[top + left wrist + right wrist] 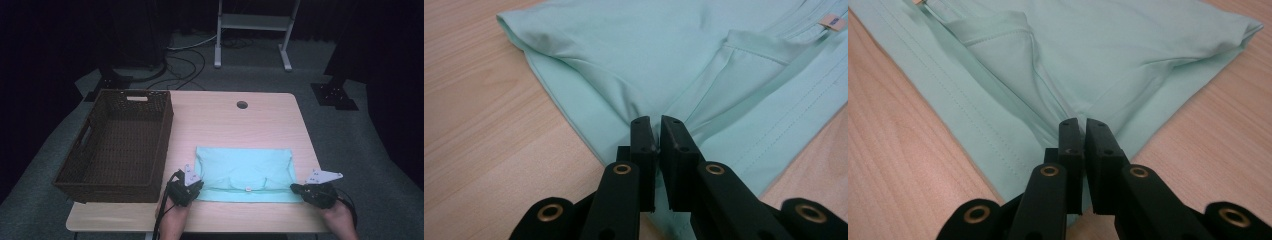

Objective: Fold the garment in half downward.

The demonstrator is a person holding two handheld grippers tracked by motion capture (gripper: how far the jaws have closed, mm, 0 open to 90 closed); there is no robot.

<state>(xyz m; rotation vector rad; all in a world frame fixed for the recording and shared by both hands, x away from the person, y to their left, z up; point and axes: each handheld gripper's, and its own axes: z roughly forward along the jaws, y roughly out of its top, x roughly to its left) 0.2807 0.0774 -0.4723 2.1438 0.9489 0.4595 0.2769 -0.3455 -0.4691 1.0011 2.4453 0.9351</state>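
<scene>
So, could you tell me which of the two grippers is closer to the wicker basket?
The left gripper, pinching the mint garment's near-left corner beside the basket; the right gripper pinches the far corner.

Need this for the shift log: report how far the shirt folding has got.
Done: the mint shirt lies on the table, folded into a rectangle. In hand: left gripper and right gripper are each shut on a near corner. Left, probably: one more fold, then the wicker basket.

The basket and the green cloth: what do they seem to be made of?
Basket: dark brown woven wicker or rattan, perhaps synthetic; the walls show a plaited texture, matt.
Cloth: thin, smooth mint knit fabric, likely a garment; it shows stitched hems, soft creases and a small sewn label, with a faint sheen.
</scene>
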